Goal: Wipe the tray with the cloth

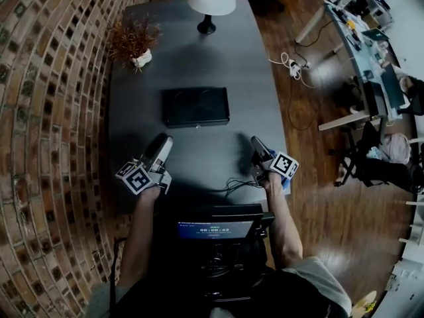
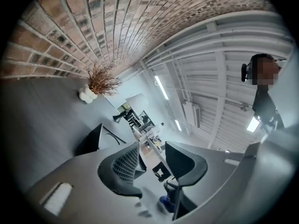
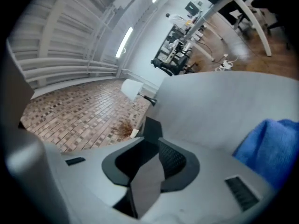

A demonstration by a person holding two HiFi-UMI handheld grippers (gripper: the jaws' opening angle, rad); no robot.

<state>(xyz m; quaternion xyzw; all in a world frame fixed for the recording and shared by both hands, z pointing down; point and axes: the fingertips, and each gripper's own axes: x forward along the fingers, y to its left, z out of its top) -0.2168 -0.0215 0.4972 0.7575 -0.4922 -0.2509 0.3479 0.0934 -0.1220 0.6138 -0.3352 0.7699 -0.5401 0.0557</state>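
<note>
I see the black rectangular tray lying flat in the middle of the dark grey table. Both claws are on the near side of it, apart from it and not touching it. The left gripper is in front of the tray's near left corner; its jaws stand apart and nothing is between them. The right gripper is off the tray's near right corner, and its jaws are closed together with nothing between them. The soft blue cloth is not in the jaws. It shows beside the right gripper's body, by the right hand, apart from the tray. How the cloth is held there I cannot tell.
</note>
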